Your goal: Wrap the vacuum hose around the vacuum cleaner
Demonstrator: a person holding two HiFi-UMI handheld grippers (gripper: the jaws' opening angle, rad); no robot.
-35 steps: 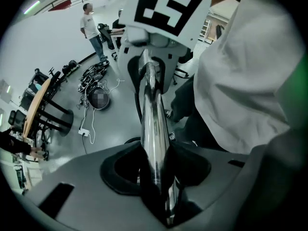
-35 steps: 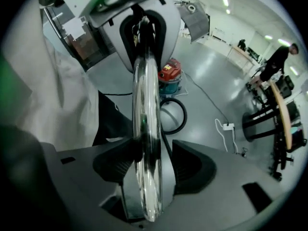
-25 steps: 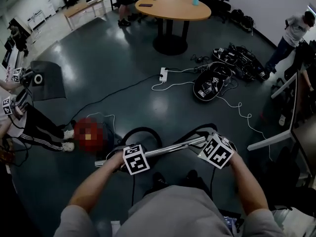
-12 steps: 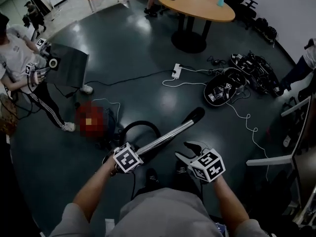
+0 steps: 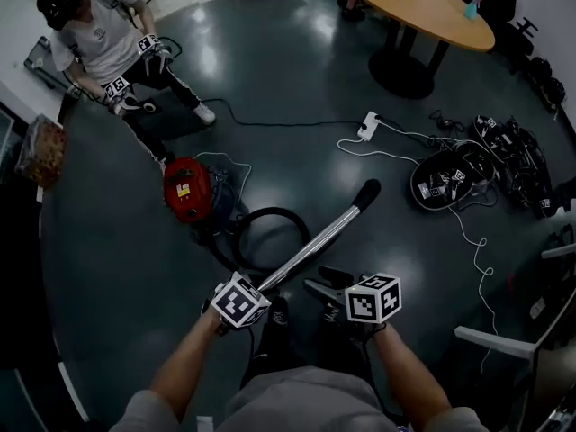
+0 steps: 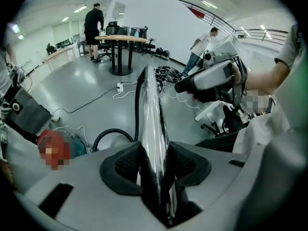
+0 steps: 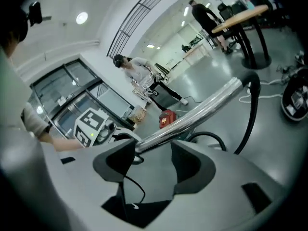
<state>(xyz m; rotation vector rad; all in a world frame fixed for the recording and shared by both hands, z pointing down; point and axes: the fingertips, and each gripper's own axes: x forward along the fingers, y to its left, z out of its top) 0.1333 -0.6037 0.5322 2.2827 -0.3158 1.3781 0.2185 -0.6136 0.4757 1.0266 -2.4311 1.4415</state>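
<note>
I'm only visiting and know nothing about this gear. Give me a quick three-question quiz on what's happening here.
1. True or false: the left gripper is clamped on the chrome vacuum tube.
2. What colour is the vacuum cleaner?
3. The right gripper is: A) shut on that tube, B) open and empty, C) out of sight.
Key: 1 true; 2 red; 3 B.

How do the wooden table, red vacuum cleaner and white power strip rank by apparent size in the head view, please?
1. wooden table
2. red vacuum cleaner
3. white power strip
None look alike; the gaps are clear.
</note>
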